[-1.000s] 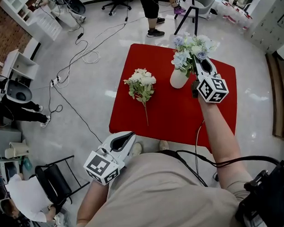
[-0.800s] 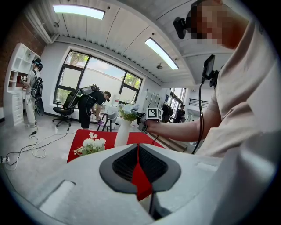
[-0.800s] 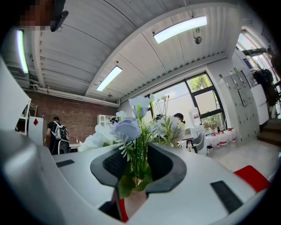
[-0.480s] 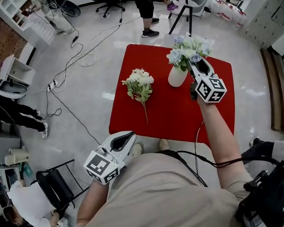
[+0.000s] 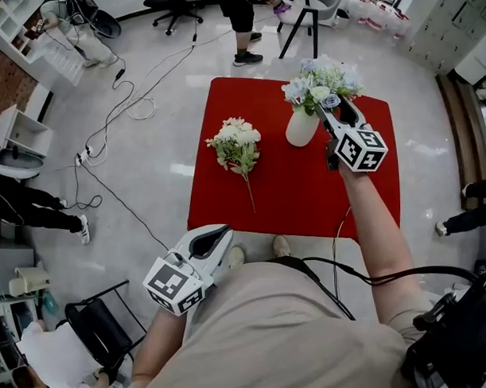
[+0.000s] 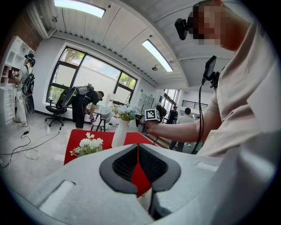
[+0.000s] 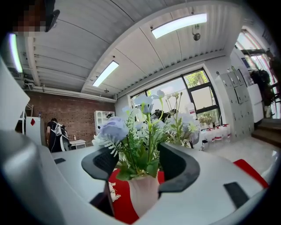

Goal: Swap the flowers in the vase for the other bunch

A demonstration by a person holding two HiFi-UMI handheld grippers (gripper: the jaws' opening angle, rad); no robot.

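Reaching over the red worktop [image 5: 307, 195], the right gripper [image 5: 338, 110] sits level at the blue-and-white bunch [image 5: 319, 81], which stands in the white vase [image 5: 301, 126] near the worktop's far edge. Its fingers [image 7: 103, 163] have just been spreading and stand apart. The green stems and leaves just above the vase's mouth are between them, and the pads flank the greenery without pressing on it. The other bunch [image 5: 237, 142], white blooms on a thin stem, lies flat on the worktop to the left of the vase and apart from it, with its stem toward the person. The left gripper [image 5: 214, 236] hangs low by the person's body, off the worktop's near edge, its fingers pressed together with nothing in them. Cables [image 5: 120, 98] trail across the pale floor [image 5: 147, 192] at the left.
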